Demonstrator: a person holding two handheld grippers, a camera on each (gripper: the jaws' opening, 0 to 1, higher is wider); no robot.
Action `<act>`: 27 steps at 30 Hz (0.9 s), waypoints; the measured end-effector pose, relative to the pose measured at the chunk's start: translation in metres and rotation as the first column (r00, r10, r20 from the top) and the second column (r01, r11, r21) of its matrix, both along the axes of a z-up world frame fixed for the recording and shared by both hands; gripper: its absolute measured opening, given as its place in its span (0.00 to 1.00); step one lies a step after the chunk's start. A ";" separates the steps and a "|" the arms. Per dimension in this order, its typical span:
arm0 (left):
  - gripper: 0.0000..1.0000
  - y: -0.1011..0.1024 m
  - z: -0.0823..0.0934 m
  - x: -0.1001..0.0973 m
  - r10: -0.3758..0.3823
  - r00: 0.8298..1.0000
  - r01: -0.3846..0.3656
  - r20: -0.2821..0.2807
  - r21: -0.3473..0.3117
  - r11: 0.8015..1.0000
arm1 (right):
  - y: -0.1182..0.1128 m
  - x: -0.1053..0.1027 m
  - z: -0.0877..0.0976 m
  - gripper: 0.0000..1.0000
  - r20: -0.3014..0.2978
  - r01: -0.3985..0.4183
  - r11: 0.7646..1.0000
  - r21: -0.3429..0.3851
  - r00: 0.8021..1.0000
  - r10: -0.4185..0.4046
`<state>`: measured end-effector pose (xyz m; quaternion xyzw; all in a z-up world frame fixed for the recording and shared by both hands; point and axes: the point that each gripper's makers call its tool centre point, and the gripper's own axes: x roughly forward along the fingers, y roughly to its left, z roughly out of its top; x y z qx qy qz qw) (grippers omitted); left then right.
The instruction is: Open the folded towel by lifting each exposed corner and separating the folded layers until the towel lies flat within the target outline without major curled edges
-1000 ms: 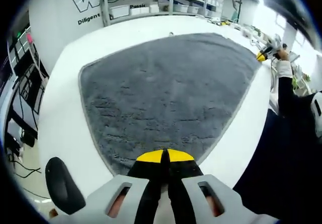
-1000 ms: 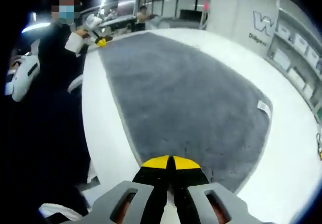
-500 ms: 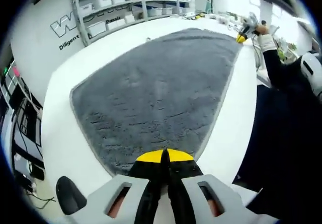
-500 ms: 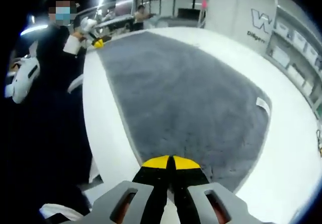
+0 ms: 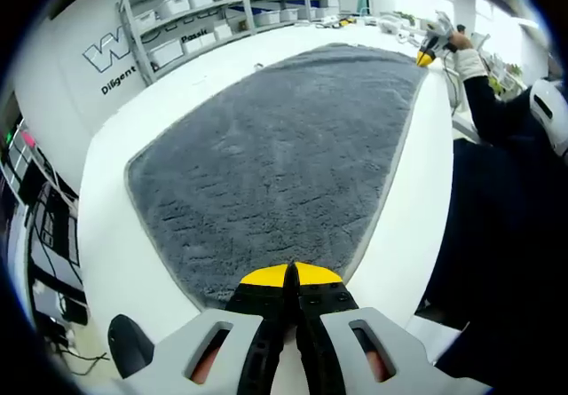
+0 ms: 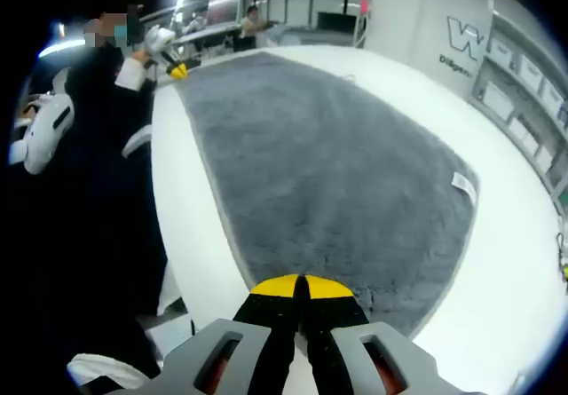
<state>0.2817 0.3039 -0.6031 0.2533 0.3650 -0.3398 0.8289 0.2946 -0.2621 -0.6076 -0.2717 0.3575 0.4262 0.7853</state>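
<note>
One grey towel (image 5: pixel 275 155) lies on one white table (image 5: pixel 115 226) — with one small white label (image 6: pixel 462 183) at its edge. Two grippers: the left gripper (image 5: pixel 290 275) and the right gripper (image 6: pixel 302 286) — each has two jaws.

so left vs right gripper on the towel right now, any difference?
Little. The left gripper sits at the towel corner nearest it; the right gripper sits at the opposite near corner, close to the end carrying a white tag. By the left gripper the pile is ruffled; by the right gripper it looks smoother. Shared: both have jaws closed, yellow tips at the towel's near edge; whether fabric is pinched can't be told.
</note>
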 end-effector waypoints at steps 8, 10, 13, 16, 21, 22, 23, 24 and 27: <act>0.01 -0.014 0.009 -0.005 -0.125 0.990 0.122 0.059 0.041 0.992 | 0.034 -0.003 0.016 0.00 0.149 -0.238 0.968 -0.074 0.958 0.247; 0.01 -0.023 0.010 -0.006 -0.165 0.984 0.164 0.062 0.024 0.986 | 0.044 -0.004 0.020 0.00 0.169 -0.274 0.959 -0.077 0.944 0.284; 0.01 -0.030 0.007 -0.007 -0.190 0.980 0.188 0.058 0.035 0.982 | 0.052 -0.005 0.016 0.00 0.153 -0.295 0.951 -0.096 0.939 0.307; 0.01 -0.041 0.008 -0.008 -0.224 0.973 0.222 0.059 0.026 0.975 | 0.061 -0.005 0.010 0.00 0.138 -0.325 0.935 -0.142 0.929 0.344; 0.01 -0.057 0.003 -0.013 -0.277 0.960 0.276 0.030 0.022 0.961 | 0.078 -0.006 0.004 0.00 0.115 -0.371 0.915 -0.161 0.914 0.390; 0.01 -0.058 0.001 -0.012 -0.280 0.960 0.280 0.023 0.029 0.960 | 0.080 -0.007 0.002 0.00 0.105 -0.380 0.910 -0.167 0.911 0.400; 0.01 -0.058 0.000 -0.012 -0.278 0.961 0.277 0.016 0.031 0.960 | 0.081 -0.007 0.000 0.00 0.096 -0.387 0.907 -0.169 0.909 0.406; 0.01 -0.058 0.000 -0.012 -0.276 0.961 0.276 0.017 0.028 0.961 | 0.082 -0.008 -0.001 0.00 0.088 -0.388 0.906 -0.170 0.910 0.406; 0.01 -0.057 0.000 -0.013 -0.268 0.963 0.267 0.014 0.022 0.963 | 0.082 -0.008 -0.001 0.00 0.076 -0.374 0.911 -0.171 0.917 0.391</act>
